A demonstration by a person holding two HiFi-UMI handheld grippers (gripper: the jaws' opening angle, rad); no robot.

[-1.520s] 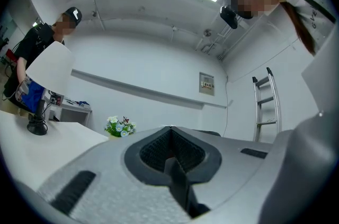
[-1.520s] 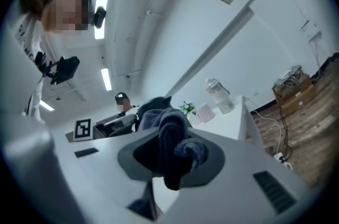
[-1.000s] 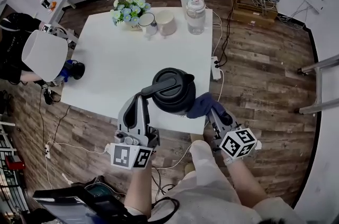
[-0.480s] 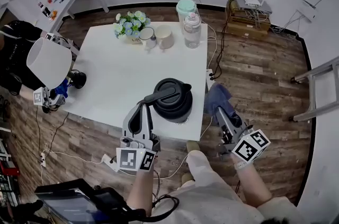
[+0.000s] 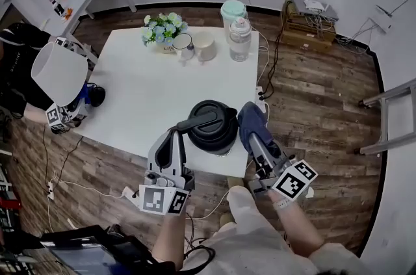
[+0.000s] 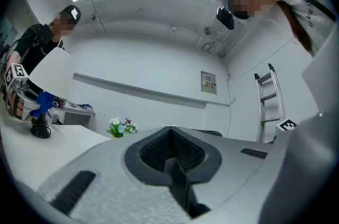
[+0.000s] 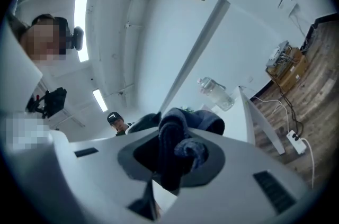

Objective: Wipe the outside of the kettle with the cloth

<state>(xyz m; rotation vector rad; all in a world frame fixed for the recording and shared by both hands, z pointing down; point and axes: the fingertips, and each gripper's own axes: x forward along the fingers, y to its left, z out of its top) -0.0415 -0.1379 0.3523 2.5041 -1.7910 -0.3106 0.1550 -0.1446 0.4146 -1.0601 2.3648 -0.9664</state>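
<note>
A black kettle (image 5: pixel 213 130) stands on the white table (image 5: pixel 149 91) close to its front edge. My left gripper (image 5: pixel 175 133) is at the kettle's left, shut on the end of the kettle's handle (image 5: pixel 198 117); in the left gripper view its jaws (image 6: pixel 172 167) stand closed on a thin dark strip. A dark blue cloth (image 5: pixel 249 120) is bunched in my right gripper (image 5: pixel 255 137), which is shut on it. The cloth lies against the kettle's right side. In the right gripper view the cloth (image 7: pixel 180 135) fills the space between the jaws.
At the table's far edge stand a flower pot (image 5: pixel 160 26), two mugs (image 5: pixel 184 41) (image 5: pixel 205 38), a clear jar (image 5: pixel 239 33) and a green-lidded container (image 5: pixel 232 7). A power strip (image 5: pixel 262 95) and cables lie on the floor at right. A person with a white lampshade (image 5: pixel 56 69) is at left.
My right gripper swung away from the kettle with the cloth, out past the table's right edge, and has come back against the kettle's right side. The left gripper kept its hold.
</note>
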